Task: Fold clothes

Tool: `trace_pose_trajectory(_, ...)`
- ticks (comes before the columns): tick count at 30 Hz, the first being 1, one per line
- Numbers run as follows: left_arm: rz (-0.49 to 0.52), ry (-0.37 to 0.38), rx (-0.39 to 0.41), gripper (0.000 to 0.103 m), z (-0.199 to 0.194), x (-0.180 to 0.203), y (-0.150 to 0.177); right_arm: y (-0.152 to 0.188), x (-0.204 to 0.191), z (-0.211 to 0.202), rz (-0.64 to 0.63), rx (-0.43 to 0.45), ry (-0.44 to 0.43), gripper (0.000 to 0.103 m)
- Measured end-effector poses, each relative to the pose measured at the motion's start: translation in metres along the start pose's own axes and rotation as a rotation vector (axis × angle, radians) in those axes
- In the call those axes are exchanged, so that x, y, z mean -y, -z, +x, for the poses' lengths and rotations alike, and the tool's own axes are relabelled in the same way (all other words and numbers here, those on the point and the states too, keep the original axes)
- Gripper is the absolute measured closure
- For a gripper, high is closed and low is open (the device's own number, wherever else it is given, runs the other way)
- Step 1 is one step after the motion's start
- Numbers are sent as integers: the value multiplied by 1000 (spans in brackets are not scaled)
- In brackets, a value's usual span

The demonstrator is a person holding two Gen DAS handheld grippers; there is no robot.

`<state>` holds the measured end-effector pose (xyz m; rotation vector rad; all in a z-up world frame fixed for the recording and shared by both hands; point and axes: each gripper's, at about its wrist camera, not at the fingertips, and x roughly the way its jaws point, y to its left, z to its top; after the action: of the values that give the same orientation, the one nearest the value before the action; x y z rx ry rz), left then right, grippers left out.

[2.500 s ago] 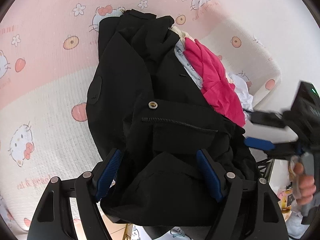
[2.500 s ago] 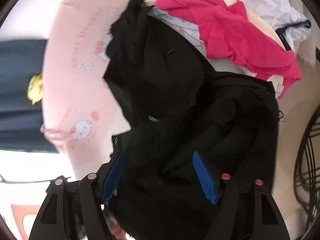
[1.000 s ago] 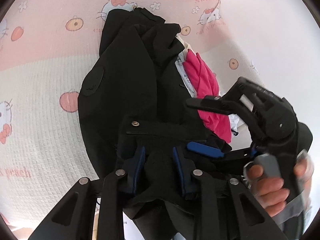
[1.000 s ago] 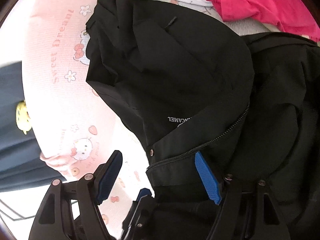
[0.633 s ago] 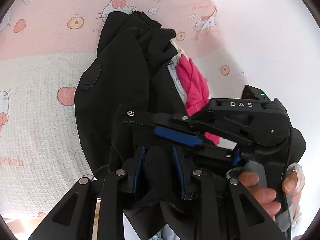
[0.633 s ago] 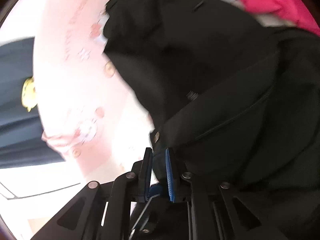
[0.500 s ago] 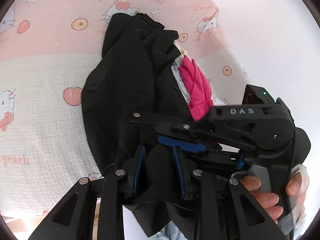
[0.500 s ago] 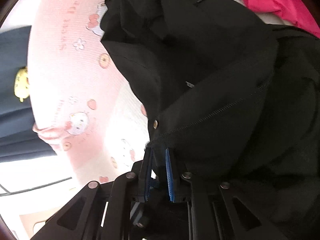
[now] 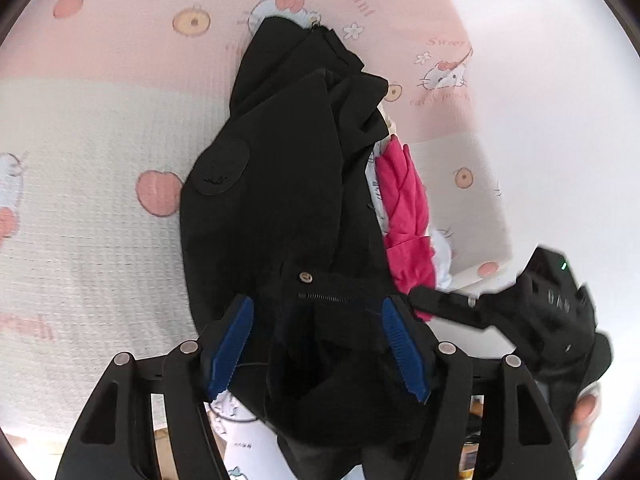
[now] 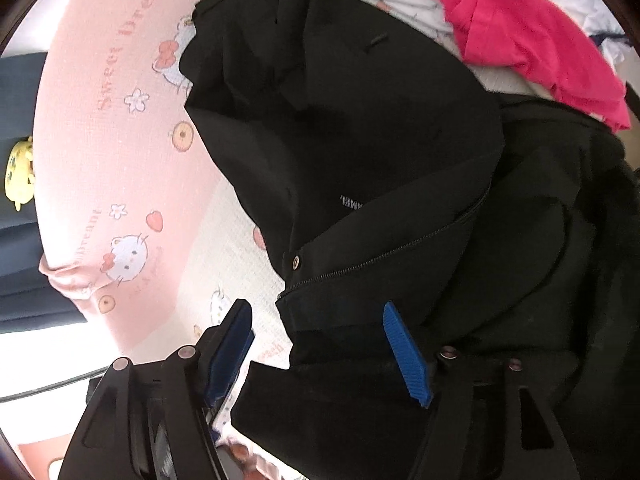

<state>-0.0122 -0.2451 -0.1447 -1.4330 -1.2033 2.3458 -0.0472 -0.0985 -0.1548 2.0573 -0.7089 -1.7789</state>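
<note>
Jacket (image 9: 280, 208): on the bedspread (image 9: 88, 216), stretching ahead of the left tongs (image 9: 320, 344), near end lying between them. Heap of clothes (image 9: 404, 216): right of the jacket, partly under it. Right tongs (image 10: 320, 348): at the jacket's zipped edge.

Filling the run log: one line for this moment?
left tool: open | right tool: open | black jacket: on bed, unheld | pink garment: beside jacket
</note>
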Motion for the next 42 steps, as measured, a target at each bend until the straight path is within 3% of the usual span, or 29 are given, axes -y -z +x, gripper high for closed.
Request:
trace_pose_trajectory(4, -32, 56, -64, 38, 18, -7, -9, -9, 16, 4, 56, -13, 12, 35)
trace_pose_trajectory(12, -57, 49, -142, 38, 42, -4, 1, -28, 61, 4, 185, 8, -14, 35)
trace_pose_trajectory(16, -51, 43, -131, 38, 44, 3, 6, -34, 78, 8, 231, 20, -71, 35)
trace_pose_trajectory(21, 4, 83, -54, 39, 36, 12, 10, -37, 77, 11, 226, 67, -38, 35)
trace_pose_trajectory(24, 30, 95, 1, 66, 25, 17, 13, -36, 74, 12, 197, 98, 7, 35)
trace_pose_trajectory(25, 23, 107, 9, 69, 21, 16, 13, -35, 73, 12, 189, 108, 18, 35)
trace_pose_trajectory(29, -47, 219, 16, 69, 9, 9, 14, -33, 73, 13, 150, 139, 32, 34)
trace_pose_trajectory(34, -16, 182, 24, 69, 5, 18, 20, -27, 71, 16, 70, 167, 55, 45)
trace_pose_trajectory(36, -18, 194, 32, 69, 2, 20, 22, -1, 54, 37, 61, 178, 29, 47)
trace_pose_trajectory(40, -21, 213, 59, 69, -15, 19, 26, -8, 40, 27, 87, 153, -98, 51)
trace_pose_trajectory(41, -6, 200, 79, 73, -24, 21, 29, -7, 40, 23, 96, 136, -147, 52)
trace_pose_trajectory(42, 9, 187, 100, 89, -32, 23, 32, -2, 41, 5, 104, 120, -206, 53)
